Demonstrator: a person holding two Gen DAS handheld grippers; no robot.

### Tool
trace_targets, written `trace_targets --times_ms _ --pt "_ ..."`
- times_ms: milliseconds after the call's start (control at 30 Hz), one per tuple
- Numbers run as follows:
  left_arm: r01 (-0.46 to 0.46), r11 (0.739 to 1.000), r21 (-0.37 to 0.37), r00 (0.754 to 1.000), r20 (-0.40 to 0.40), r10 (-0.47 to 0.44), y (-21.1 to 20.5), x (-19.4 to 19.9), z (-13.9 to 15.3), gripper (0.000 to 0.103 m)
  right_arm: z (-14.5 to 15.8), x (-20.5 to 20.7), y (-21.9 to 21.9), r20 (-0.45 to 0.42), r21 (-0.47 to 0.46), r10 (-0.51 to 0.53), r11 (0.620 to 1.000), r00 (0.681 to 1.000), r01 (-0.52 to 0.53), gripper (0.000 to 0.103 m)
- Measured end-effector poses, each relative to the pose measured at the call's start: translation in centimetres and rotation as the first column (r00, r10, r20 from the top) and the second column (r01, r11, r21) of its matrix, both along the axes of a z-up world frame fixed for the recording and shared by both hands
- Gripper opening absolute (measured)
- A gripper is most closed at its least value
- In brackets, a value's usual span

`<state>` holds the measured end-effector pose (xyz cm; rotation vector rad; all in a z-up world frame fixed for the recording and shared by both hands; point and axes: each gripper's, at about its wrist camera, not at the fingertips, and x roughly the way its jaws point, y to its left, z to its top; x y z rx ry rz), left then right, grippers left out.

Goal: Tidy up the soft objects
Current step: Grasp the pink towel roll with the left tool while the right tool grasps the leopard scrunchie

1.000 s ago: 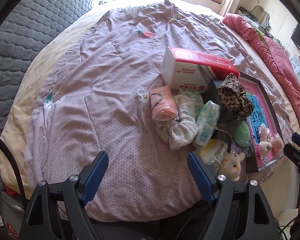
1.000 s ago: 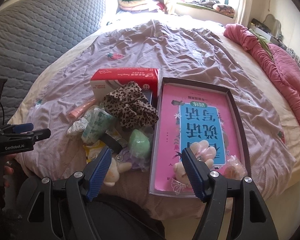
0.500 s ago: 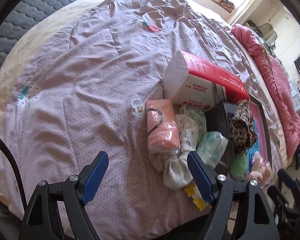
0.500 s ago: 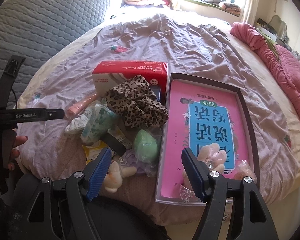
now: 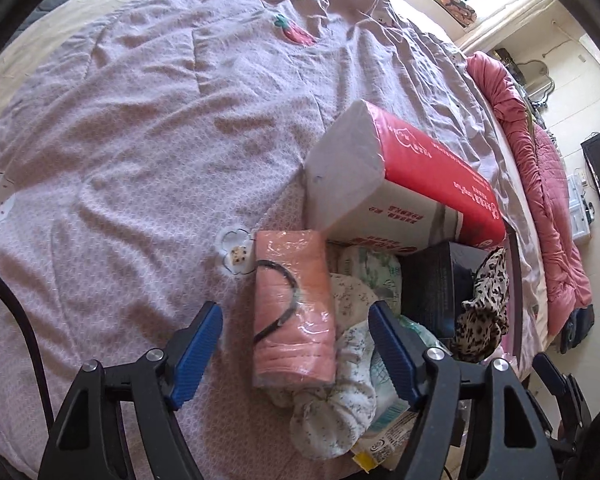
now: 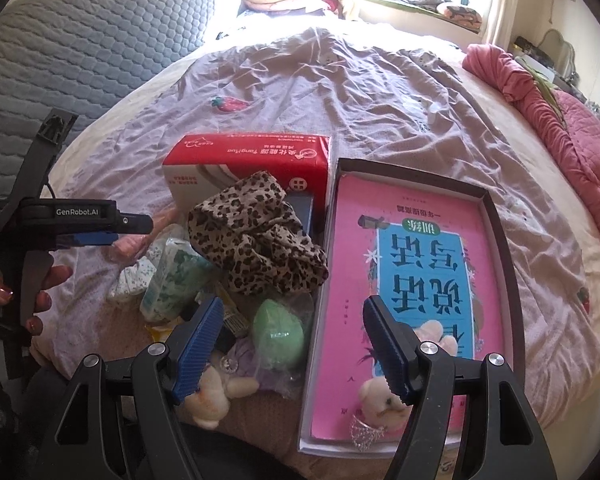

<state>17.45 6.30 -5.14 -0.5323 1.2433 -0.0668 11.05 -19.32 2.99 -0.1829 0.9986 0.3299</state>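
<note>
Right, we're at the approach step on the left. Left gripper has its jaws spread wide, holding nothing, with the pink wrapped pack lying between the blue fingers, nearer the right one. A black hair tie sits on top of the pack. Under and just right of the pack: the floral white scrunchie, then a green-printed wipes packet beside the right finger. Beyond the fingertips: the red-and-white tissue pack, a black box to its right, and the leopard scrunchie draped past that.

Right gripper is also spread and empty. Between its fingers sits the green sponge egg in clear film; a cream plush bunny lies at the left fingertip, and a second plush sits at the right fingertip, inside the tray. Further out: the leopard scrunchie, then the tissue pack.

Our guess at the next move: lower the left gripper and close across the pink pack's short width. It looks squashy with slick film, so we grip mid-body and watch that the hair tie doesn't slide off or the scrunchie get dragged along.

Readable text: "GenRobot.AI" on the left gripper body in the right view. The tissue pack carries Chinese print plus small Latin lettering we can't read reliably. The pink sheet in the tray has large Chinese characters, upside down to us.
</note>
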Motion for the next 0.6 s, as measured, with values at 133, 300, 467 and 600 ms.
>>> trace_targets --times_ms 133,300,467,600 --pt "0.0 1.0 -0.031 1.0 -0.015 -0.001 -0.1 0.4 -0.6 0.07 -0.8 1.5 1.1 -0.014 0.002 0.026 1.0 1.0 -0.026 0.074" --pt "0.003 0.999 -0.048 1.0 -0.012 -0.003 0.0 0.7 -0.7 0.067 -1.8 3.1 2.2 -0.025 -0.007 0.055 0.998 0.998 -0.055 0.074" --pt "-0.002 0.996 -0.087 1.0 -0.023 0.0 0.3 0.9 -1.2 0.058 -2.3 4.5 3.4 -0.011 -0.021 0.093 0.995 0.996 -0.094 0.074" --pt "-0.001 0.997 -0.083 1.0 -0.022 -0.001 0.5 0.8 -1.6 0.057 -3.2 5.5 4.0 -0.024 -0.026 0.109 0.994 0.994 -0.11 0.074"
